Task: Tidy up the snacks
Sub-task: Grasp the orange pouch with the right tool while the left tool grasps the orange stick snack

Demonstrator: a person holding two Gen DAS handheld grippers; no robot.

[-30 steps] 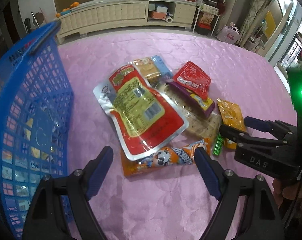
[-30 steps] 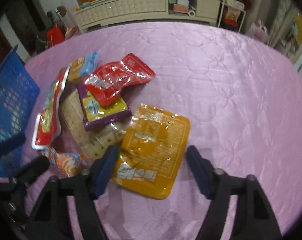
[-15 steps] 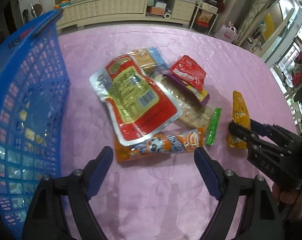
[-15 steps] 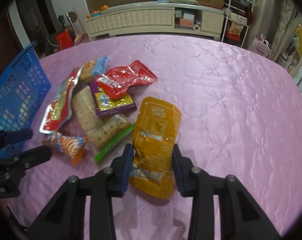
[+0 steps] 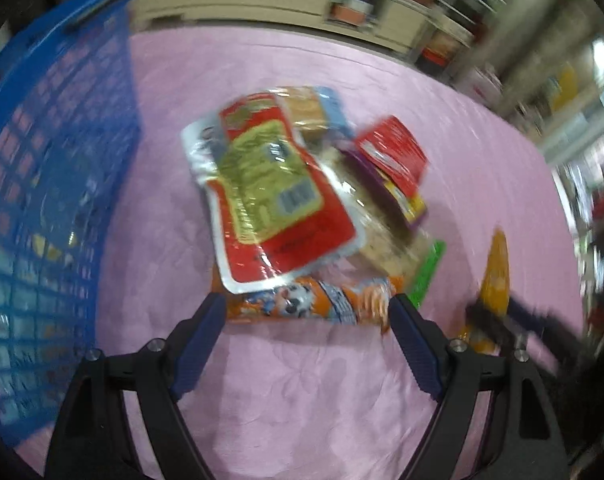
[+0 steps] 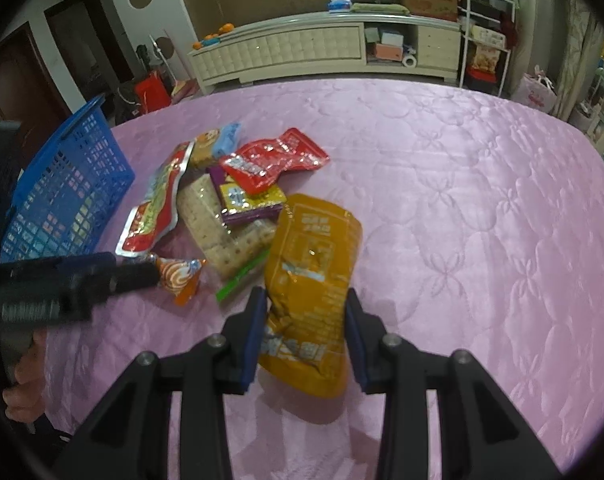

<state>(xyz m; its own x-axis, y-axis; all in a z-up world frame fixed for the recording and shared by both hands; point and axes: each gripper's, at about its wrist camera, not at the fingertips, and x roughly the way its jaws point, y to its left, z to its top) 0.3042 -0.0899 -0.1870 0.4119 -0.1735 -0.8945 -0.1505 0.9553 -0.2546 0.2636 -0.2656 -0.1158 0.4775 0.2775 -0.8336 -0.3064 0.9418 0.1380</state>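
Observation:
My right gripper (image 6: 305, 316) is shut on an orange-yellow snack pouch (image 6: 313, 276), lifted and bowed between the pads above the pink cloth. The same orange-yellow snack pouch (image 5: 495, 276) shows at the right of the blurred left wrist view. A pile of snacks lies left of it: a big red and silver pouch (image 5: 270, 200), a small red packet (image 6: 270, 160), a purple and yellow packet (image 6: 250, 200), a cracker pack (image 6: 222, 232), a green stick (image 6: 242, 276) and an orange cartoon packet (image 5: 309, 304). My left gripper (image 5: 305, 320) is open, straddling the orange cartoon packet's near edge without touching. A blue basket (image 5: 42, 184) stands on the left.
The table is covered with a pink quilted cloth (image 6: 461, 200), bare to the right of the pile. A cream sideboard (image 6: 302, 52) and a shelf rack (image 6: 485, 40) stand beyond the far edge. A hand (image 6: 22, 376) holds the left gripper at the lower left.
My right gripper closed on the orange-yellow pouch and lifted it, pulling it right off the pile and uncovering the green stick. The left wrist view has rolled and is now blurred.

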